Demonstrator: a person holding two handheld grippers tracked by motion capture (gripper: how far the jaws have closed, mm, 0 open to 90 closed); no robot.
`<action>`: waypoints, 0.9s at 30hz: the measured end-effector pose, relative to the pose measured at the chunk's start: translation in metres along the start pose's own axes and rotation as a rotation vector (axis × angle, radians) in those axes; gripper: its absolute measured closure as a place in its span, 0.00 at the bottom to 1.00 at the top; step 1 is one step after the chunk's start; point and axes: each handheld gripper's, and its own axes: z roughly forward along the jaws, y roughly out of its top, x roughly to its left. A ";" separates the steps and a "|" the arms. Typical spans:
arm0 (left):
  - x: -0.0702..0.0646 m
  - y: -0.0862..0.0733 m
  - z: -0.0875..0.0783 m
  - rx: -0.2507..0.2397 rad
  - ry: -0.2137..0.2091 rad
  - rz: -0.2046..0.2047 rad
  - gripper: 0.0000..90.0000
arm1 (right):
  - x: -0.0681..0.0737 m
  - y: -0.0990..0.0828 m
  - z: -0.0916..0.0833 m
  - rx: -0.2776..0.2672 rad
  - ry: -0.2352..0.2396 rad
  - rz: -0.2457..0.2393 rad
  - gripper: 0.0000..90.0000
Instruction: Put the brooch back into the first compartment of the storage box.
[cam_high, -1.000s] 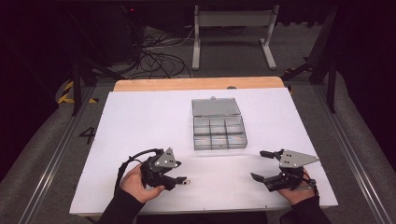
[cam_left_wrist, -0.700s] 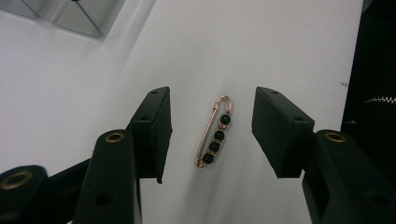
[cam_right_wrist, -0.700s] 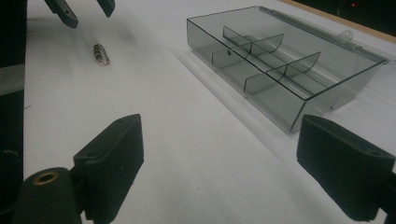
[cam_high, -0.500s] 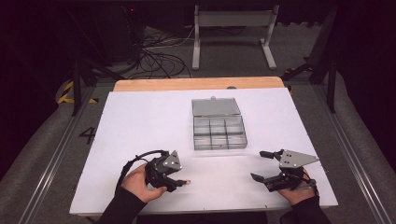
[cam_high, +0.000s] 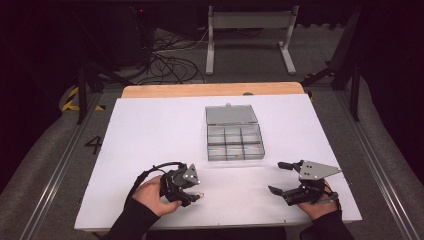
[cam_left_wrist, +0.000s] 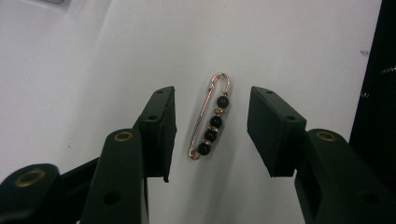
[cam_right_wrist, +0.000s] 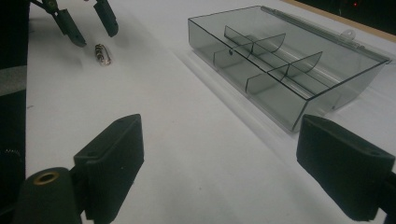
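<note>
Pin (cam_left_wrist: 211, 119) — a gold safety pin strung with dark beads — lies flat on the white bench (cam_high: 150, 130), near the front edge on the person's left. The left gripper (cam_left_wrist: 212, 133) is poised over it, fingers (cam_left_wrist: 159, 128) spread wide with the pin between them and touching neither; its long axis runs roughly parallel to the finger faces. In the right gripper view the pin (cam_right_wrist: 103, 53) shows small, just beside the tips of that other gripper.

The right gripper (cam_high: 281, 177) rests on the bench well apart from the pin, near the front right, its fingers (cam_right_wrist: 109, 154) also wide open and holding nothing. Ahead of it sits the box (cam_high: 234, 135) — a clear compartment case with its lid thrown back, cells apparently empty.

The step in hand looks like the approach for a pick. Next the left gripper should settle lower and close across the pin's thin width, squarely, since so slight a thing could slip or flip out sideways.
</note>
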 end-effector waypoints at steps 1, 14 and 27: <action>0.000 0.000 0.001 0.007 0.001 -0.005 0.59 | 0.000 0.000 0.000 0.001 0.000 -0.001 0.17; -0.004 0.002 0.009 0.015 0.035 0.062 0.71 | 0.000 0.000 0.000 0.001 0.003 0.001 0.17; -0.005 0.002 0.015 0.050 0.014 0.080 0.78 | 0.000 0.000 0.000 0.000 0.005 -0.001 0.17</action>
